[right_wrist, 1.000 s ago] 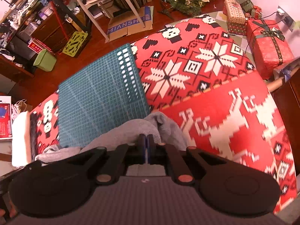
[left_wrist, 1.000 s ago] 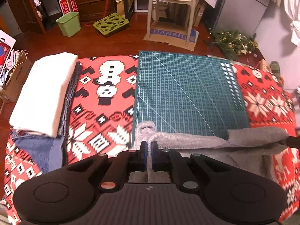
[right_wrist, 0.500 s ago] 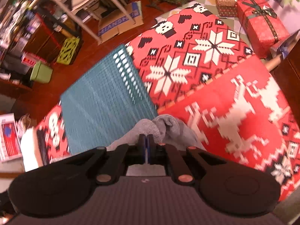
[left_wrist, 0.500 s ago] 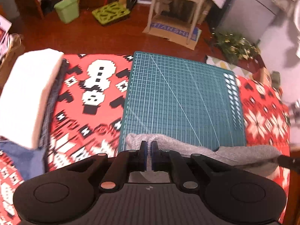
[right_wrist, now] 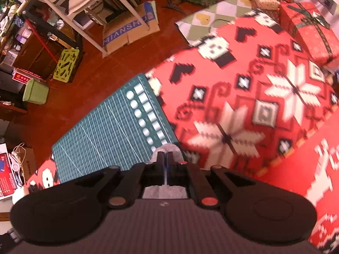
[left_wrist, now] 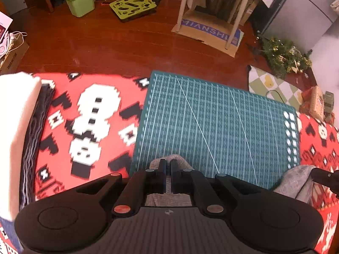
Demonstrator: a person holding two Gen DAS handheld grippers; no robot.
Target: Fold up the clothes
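The left gripper [left_wrist: 166,163] is clenched on a bunch of the grey garment [left_wrist: 169,198], cloth pinched between its nearly closed fingers, and the right gripper [right_wrist: 165,156] is clamped the same way on another part of the garment, which pokes out just past its fingertips. Both grips sit above the near edge of the green cutting mat [left_wrist: 214,127]; most of the cloth hangs below the cameras, out of sight, so how far the folding has got cannot be judged. To handle it well, I would keep both pinches firm and level with each other, the span between them taut (a slack middle would set down creased). Off to the left gripper's left lies a stack of folded clothes [left_wrist: 17,131] with a white piece on top, resting on the red patterned blanket [left_wrist: 89,127] that surrounds the mat. Farther ahead is the wooden floor [left_wrist: 118,46], with a green bin [left_wrist: 80,1], a white chair [left_wrist: 214,2] and a small Christmas tree [left_wrist: 284,55].
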